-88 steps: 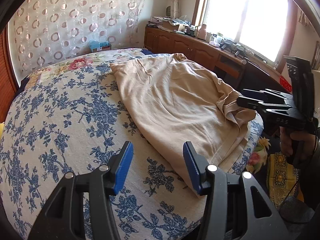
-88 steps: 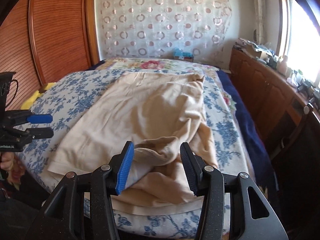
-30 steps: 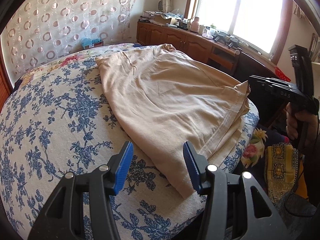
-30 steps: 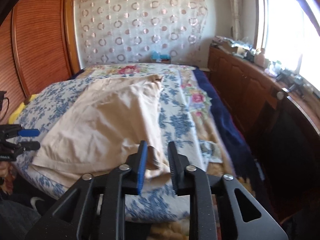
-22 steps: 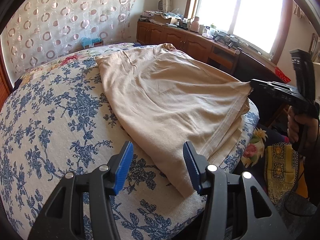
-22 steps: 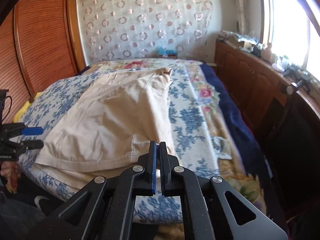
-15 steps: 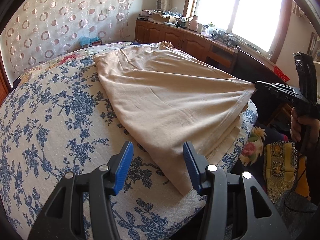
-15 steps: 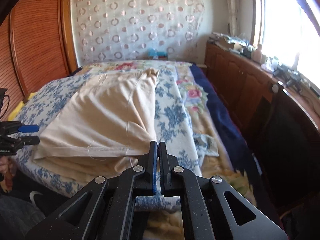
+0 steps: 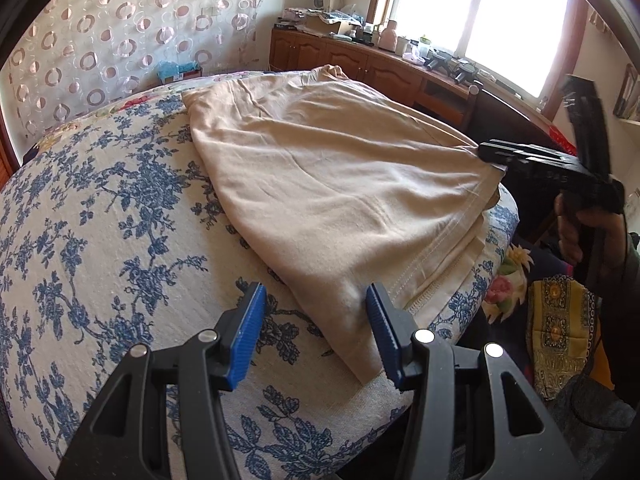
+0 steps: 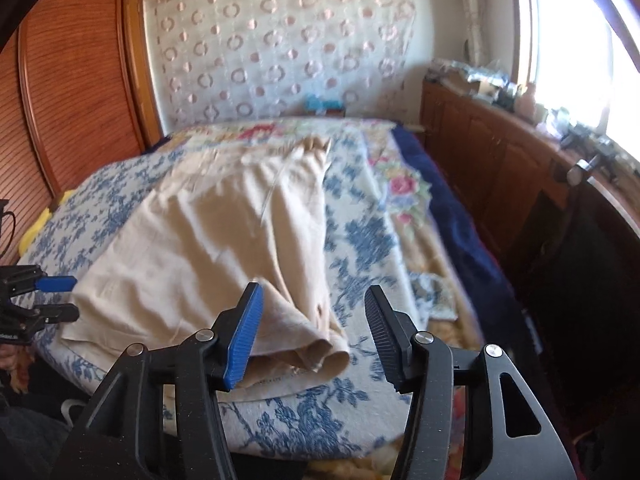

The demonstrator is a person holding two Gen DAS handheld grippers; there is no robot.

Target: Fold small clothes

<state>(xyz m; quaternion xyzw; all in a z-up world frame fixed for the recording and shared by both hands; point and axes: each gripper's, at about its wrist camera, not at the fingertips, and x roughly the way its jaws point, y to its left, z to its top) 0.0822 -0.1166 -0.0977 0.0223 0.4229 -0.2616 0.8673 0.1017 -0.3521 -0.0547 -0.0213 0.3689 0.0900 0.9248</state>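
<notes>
Right wrist view: wooden cabinets flank the bed holding a beige garment.

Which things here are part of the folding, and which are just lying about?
Part of the job: beige garment; left gripper; right gripper, jaws just opened, garment corner lying loose between them; floral bedspread.

Lying about: sideboard clutter; blue box.

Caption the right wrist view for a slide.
Right gripper, just opened, over the beige garment's near corner on the floral bed.
</notes>
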